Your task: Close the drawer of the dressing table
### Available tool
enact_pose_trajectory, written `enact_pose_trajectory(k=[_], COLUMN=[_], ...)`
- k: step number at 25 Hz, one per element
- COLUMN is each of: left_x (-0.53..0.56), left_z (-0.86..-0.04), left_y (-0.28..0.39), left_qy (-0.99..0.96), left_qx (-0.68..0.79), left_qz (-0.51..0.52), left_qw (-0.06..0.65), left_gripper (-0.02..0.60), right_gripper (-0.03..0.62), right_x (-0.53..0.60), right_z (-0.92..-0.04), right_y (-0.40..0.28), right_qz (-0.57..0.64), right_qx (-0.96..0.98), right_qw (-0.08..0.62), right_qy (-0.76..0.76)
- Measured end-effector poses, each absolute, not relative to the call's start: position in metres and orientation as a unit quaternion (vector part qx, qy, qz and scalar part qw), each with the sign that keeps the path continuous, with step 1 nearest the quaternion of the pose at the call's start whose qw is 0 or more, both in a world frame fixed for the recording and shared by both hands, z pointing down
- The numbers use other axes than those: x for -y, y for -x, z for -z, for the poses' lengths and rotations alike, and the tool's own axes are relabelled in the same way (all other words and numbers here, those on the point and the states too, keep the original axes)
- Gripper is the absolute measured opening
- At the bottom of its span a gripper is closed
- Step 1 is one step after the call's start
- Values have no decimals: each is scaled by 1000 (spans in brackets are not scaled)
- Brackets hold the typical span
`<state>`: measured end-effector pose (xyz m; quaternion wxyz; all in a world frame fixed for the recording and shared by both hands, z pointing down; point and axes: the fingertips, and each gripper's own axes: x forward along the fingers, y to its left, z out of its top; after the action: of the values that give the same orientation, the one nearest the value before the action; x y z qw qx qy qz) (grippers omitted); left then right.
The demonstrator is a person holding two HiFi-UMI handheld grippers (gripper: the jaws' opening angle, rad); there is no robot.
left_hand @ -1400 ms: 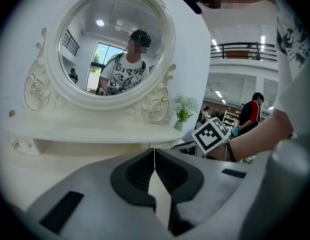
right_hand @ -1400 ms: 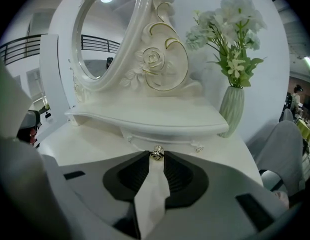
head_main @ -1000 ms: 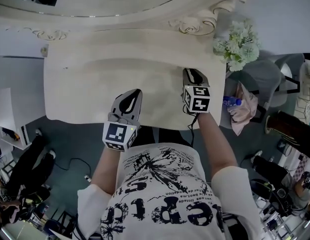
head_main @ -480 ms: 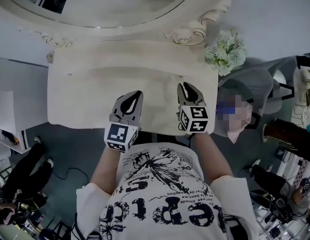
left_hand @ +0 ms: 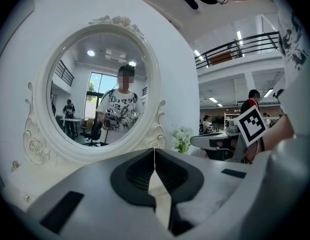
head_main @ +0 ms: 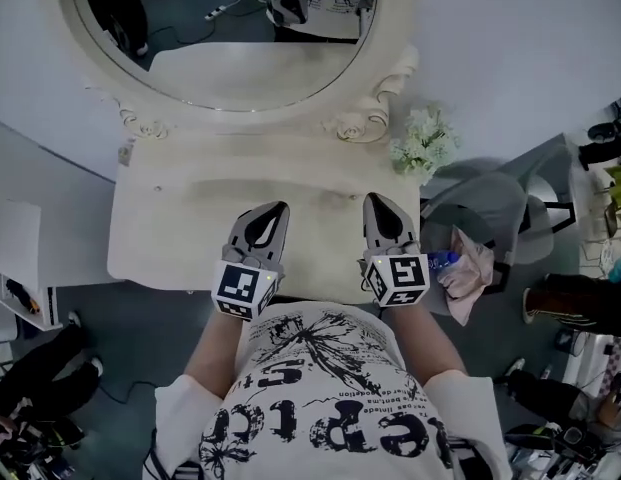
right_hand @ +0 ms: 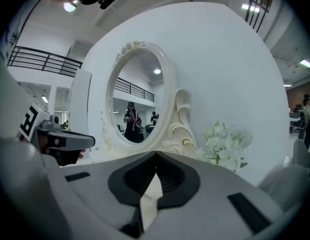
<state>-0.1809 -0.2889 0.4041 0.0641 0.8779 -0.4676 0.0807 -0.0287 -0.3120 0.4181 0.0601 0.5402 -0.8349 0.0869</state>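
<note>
The cream dressing table (head_main: 160, 218) with its oval mirror (head_main: 230, 28) fills the head view. Its drawer front does not show in any view; it would lie under the tabletop's front edge, by the person's body. My left gripper (head_main: 279, 208) hangs over the front middle of the tabletop, jaws shut on nothing. My right gripper (head_main: 376, 199) is level with it, a hand's width to the right, also shut and empty. In the left gripper view the left gripper (left_hand: 155, 151) points at the mirror (left_hand: 102, 91). In the right gripper view the right gripper (right_hand: 155, 154) faces the mirror (right_hand: 137, 104).
White flowers (head_main: 422, 146) stand at the table's back right corner. A grey chair (head_main: 490, 208) with a pink cloth (head_main: 472, 263) and a blue bottle (head_main: 442, 260) sits just right of the table. A white shelf (head_main: 10, 258) stands at the left.
The right gripper has drawn back from mid-table toward the front edge, level with the left one. The head view has tilted up, showing more of the mirror.
</note>
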Motion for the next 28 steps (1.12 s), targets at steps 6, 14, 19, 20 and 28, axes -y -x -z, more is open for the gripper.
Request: enact_pose_trajectory(k=[6, 14, 19, 20, 28], left_x=[291, 291, 291, 290, 288], left_z=[-376, -373, -374, -374, -379], left_y=[180, 181, 183, 183, 186], left_qy=[-879, -878, -876, -876, -874], left_qx=[471, 472, 475, 475, 476], left_qz=[-56, -59, -62, -64, -70], left_qw=[53, 55, 58, 58, 65], left_gripper=[20, 20, 20, 20, 20], right_gripper=[17, 17, 17, 17, 17], right_x=[301, 295, 294, 294, 291], right_z=[-397, -393, -390, -390, -393], right_y=[27, 36, 36, 36, 43], right_qz=[-88, -79, -78, -79, -77], right_qx=[833, 843, 842, 842, 846], right_qw=[45, 41, 28, 26, 33], right_qy=[-544, -530, -533, -533, -527])
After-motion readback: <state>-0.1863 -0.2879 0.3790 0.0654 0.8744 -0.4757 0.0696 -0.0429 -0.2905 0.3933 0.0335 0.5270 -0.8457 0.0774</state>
